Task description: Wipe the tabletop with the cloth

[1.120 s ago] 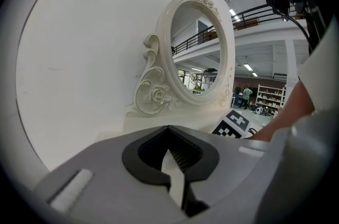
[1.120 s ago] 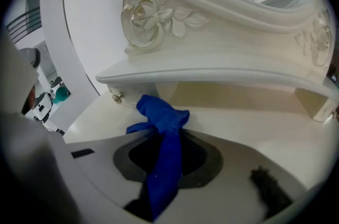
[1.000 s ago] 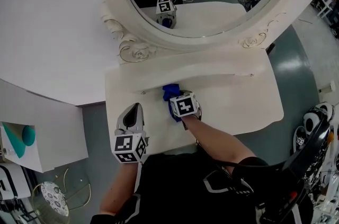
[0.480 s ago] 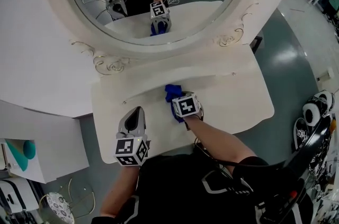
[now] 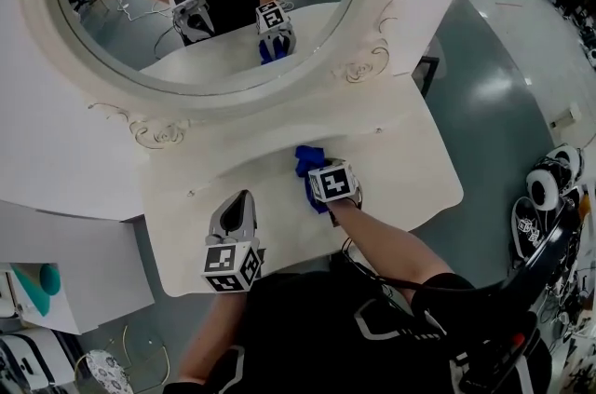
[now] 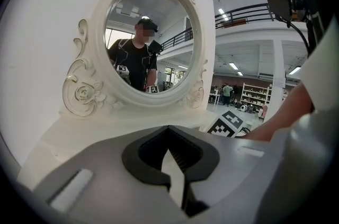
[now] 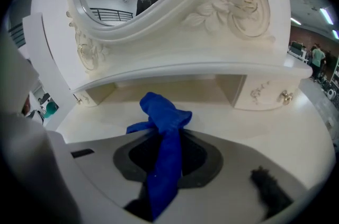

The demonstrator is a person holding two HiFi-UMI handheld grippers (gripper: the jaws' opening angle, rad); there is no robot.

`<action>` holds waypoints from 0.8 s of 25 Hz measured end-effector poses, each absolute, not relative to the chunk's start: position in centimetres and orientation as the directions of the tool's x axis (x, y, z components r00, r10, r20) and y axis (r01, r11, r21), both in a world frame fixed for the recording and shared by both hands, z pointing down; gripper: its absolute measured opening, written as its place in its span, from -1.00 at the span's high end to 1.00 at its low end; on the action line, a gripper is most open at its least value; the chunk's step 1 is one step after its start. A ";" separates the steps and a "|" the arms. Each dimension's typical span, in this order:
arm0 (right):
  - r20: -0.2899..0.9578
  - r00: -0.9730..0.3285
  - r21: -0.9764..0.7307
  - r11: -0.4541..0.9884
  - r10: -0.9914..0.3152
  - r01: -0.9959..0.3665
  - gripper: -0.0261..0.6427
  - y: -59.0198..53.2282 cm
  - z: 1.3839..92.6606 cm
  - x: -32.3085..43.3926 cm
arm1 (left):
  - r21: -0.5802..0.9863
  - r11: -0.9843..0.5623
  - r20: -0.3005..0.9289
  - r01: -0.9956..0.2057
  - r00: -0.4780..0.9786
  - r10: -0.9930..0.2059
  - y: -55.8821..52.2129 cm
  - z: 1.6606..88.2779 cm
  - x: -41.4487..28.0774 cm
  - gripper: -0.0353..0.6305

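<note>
A crumpled blue cloth (image 5: 305, 163) lies on the cream tabletop (image 5: 400, 169) near its middle, in front of the shelf under the oval mirror (image 5: 186, 1). My right gripper (image 5: 317, 178) is shut on the cloth and presses it to the surface. In the right gripper view the cloth (image 7: 159, 112) runs back between the jaws of the right gripper (image 7: 167, 139) and bunches ahead of them. My left gripper (image 5: 239, 198) rests over the table's front left part, shut and holding nothing. The left gripper (image 6: 170, 153) faces the mirror, with only bare tabletop ahead.
Small drawers with knobs (image 7: 265, 91) sit under the mirror shelf at the back. The table's front edge (image 5: 298, 252) curves close to the person's body. A white cabinet (image 5: 56, 262) stands to the left. Headphones and other gear (image 5: 545, 187) lie on the floor to the right.
The head view has swung, so more of the mirror shows. The right gripper, with the cloth in it, has slid slightly right on the tabletop. The left gripper has hardly moved.
</note>
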State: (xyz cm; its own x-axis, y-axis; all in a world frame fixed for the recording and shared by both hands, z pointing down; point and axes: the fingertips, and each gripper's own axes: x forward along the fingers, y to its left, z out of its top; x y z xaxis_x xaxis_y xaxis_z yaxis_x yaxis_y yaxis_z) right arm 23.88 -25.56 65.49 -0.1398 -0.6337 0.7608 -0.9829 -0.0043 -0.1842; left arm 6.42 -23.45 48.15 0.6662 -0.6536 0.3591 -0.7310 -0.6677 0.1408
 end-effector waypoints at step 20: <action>0.768 -0.002 -0.115 -0.135 -0.640 -0.984 0.65 -20.9 65.5 42.4 | 0.201 -0.692 0.338 -0.694 0.712 -0.616 -21.1 47.5 17.0 0.87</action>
State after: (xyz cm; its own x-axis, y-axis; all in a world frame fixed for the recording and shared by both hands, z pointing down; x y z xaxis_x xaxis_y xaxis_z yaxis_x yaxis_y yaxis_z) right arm 42.37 -20.88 65.46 -0.0019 -0.6399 0.7685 -0.9841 -0.1353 -0.1151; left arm 17.05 -21.07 47.51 0.7120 -0.6157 0.3376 -0.6936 -0.6918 0.2010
